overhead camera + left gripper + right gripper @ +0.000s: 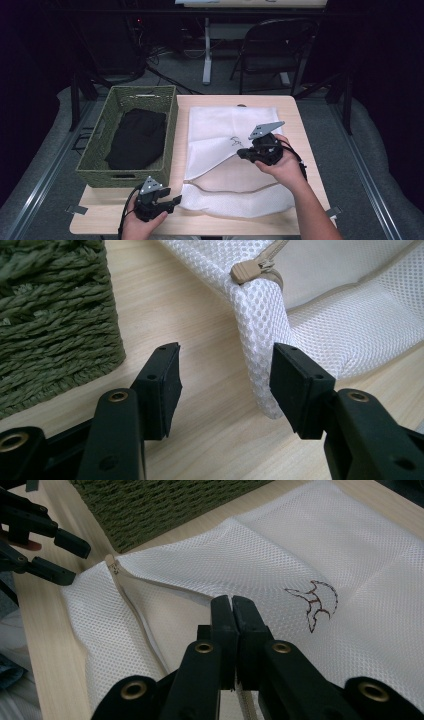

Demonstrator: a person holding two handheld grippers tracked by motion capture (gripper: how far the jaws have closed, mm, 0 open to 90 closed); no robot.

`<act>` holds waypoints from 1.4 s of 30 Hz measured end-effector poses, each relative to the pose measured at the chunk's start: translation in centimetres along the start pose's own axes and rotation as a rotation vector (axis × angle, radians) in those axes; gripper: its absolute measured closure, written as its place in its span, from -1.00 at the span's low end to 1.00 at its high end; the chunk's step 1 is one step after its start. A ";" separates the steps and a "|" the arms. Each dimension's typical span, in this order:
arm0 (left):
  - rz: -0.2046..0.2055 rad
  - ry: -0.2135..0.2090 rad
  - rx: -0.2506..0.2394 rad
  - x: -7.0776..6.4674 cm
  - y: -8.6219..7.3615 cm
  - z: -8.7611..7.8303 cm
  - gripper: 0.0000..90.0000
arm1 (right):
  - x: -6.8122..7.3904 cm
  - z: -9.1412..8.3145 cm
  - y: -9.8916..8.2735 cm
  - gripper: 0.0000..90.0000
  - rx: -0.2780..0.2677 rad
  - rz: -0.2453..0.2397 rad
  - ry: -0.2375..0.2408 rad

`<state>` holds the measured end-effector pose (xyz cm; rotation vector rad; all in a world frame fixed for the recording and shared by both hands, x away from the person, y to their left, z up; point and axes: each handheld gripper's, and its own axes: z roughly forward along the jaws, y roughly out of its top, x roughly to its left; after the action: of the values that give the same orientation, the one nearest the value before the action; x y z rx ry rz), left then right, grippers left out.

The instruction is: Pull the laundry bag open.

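At the left of the table stands a green woven basket with a black folded garment lying in it. Just in front of the basket's near corner, the left gripper hovers low over the wood with its jaws about half open; in the left gripper view the near corner of the white mesh laundry bag stands between the pads, brushing or almost brushing the right-hand pad but not pinched. A tan zipper pull sits right at that corner, where the bag's mouth ends. The bag itself lies flat across the middle of the table, just beside the basket, its zipper open along the near edge so that the upper layer is lifted into a flap. Farther right, the right gripper has its jaws closed tight on the edge of that upper layer, holding it up off the lower one; the right gripper view shows a small embroidered bird on the mesh nearby. The bag looks light, limp and a little slippery, likely to sag and fold wherever unsupported, so the firmest holds are probably the stitched zipper edge and the corner by the pull rather than the loose netting.
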<state>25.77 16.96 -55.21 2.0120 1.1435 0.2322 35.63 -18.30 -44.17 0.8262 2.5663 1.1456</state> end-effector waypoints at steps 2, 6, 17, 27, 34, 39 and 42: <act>0.007 0.006 -0.011 -0.1 0.0 -0.1 0.03 | 0.0 0.0 -0.1 0.97 -0.012 0.013 0.007; 0.015 0.007 -0.013 -0.3 0.1 -0.4 0.03 | 0.2 0.1 -0.2 0.97 -0.012 0.010 0.004; 0.073 0.024 0.027 -2.3 1.5 -1.7 -0.13 | 0.4 0.4 -0.3 0.97 -0.007 0.012 0.006; 0.107 0.032 0.041 -2.9 3.9 -3.1 -0.29 | 0.4 0.5 -0.6 0.97 -0.005 0.024 0.010; 0.096 0.038 0.035 -2.7 5.6 -3.9 -0.29 | 0.2 0.4 -0.7 0.97 -0.012 0.030 0.011; 0.076 0.029 0.034 -2.2 6.5 -4.3 -0.29 | 0.2 0.4 -0.7 0.97 -0.011 0.026 0.009; 0.073 0.028 0.042 -1.9 7.0 -4.6 -0.29 | 0.2 0.4 -0.7 0.97 -0.011 0.028 0.008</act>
<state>26.86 16.00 -46.72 2.0956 1.1021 0.2759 35.31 -18.29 -44.94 0.8597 2.5600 1.1721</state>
